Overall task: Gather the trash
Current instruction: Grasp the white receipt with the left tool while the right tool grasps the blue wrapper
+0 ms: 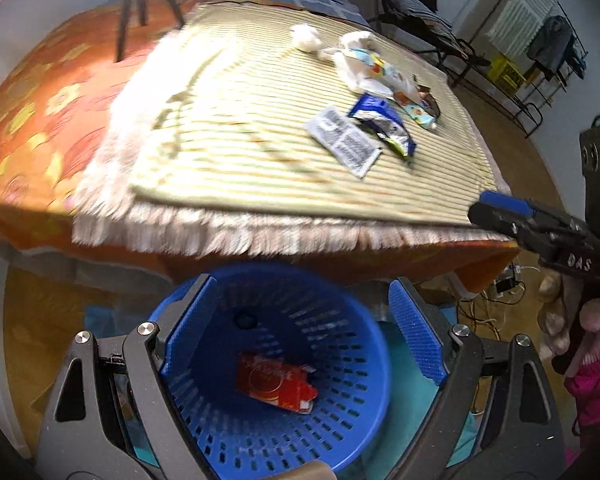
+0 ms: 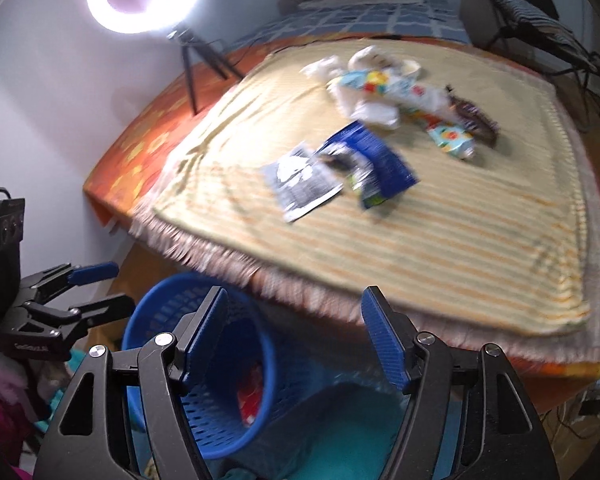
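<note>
A blue perforated basket (image 1: 340, 360) stands on the floor below the table edge, with a red wrapper (image 1: 276, 386) inside. My left gripper (image 1: 300, 332) is open and empty right above the basket. My right gripper (image 2: 294, 338) is open and empty, beside the basket (image 2: 160, 304) and near the table's front edge. On the striped mat (image 2: 460, 240) lie a grey printed sachet (image 2: 300, 182), a blue wrapper (image 2: 376, 160), colourful wrappers (image 2: 400, 88) and crumpled white tissue (image 1: 306, 38). The right gripper also shows in the left wrist view (image 1: 508, 212), the left gripper in the right wrist view (image 2: 108, 284).
An orange flowered cloth (image 1: 40, 120) covers the table under the fringed mat. A ring light on a tripod (image 2: 188, 56) stands at the table's back left. A teal cloth (image 2: 360, 432) lies on the floor by the basket. Chairs and a rack (image 1: 520, 48) stand behind.
</note>
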A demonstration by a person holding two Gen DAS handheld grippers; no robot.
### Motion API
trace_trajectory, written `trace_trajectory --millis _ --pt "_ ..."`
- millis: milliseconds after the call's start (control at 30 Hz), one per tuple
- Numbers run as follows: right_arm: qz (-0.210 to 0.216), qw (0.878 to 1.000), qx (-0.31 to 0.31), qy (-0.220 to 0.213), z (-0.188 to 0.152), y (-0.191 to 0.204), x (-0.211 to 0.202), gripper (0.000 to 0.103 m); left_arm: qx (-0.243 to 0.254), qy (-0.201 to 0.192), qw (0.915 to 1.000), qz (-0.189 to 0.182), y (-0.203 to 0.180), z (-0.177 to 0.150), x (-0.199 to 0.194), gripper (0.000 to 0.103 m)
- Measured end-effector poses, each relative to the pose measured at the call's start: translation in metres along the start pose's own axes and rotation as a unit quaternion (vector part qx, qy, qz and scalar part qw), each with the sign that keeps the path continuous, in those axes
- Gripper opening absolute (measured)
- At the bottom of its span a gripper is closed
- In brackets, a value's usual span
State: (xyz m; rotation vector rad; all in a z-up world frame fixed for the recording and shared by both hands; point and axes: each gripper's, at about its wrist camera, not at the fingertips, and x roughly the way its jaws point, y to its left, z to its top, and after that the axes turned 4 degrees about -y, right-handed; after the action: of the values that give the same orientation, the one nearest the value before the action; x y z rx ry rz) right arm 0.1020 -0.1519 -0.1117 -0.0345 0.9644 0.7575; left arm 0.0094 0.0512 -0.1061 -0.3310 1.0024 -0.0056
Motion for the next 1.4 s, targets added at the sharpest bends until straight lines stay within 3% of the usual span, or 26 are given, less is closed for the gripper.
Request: trace_trajectory --millis 333,400,600,800,1067,1267,1400 --pt "-0.023 0.999 -0.035 -0.002 0.054 -0.032 0.025 0.069 0.002 0.019 0.9994 -0.029 -0.018 0.041 0.036 0.088" --pt "-0.021 0.999 -0.039 0.005 0.065 -0.037 0.035 0.069 0.0 0.023 0.9992 -0.032 -0.019 0.051 0.044 0.08" --pt "-0.019 0.998 -0.055 0.035 0.09 -0.048 0.071 0.069 -0.006 0.043 0.998 -0.046 -0.02 0.07 0.071 0.075" --pt "-0.015 0.995 -0.079 0.066 0.097 -0.049 0.097 0.069 -0.022 0.058 0.9969 -0.049 -0.012 0.083 0.093 0.072" --pt "-0.002 0.995 -0.056 0.079 0.1 -0.059 0.115 0.068 -0.026 0.067 0.9965 -0.043 -0.008 0.094 0.11 0.07" --pt "-0.006 0.997 -0.036 0.069 0.097 -0.07 0.109 0.053 -0.018 0.071 0.9962 -0.046 -0.017 0.106 0.12 0.07" --pt "-0.005 0.998 -0.009 0.059 0.09 -0.083 0.099 0.051 -0.009 0.075 0.9963 -0.041 -0.029 0.114 0.129 0.07"
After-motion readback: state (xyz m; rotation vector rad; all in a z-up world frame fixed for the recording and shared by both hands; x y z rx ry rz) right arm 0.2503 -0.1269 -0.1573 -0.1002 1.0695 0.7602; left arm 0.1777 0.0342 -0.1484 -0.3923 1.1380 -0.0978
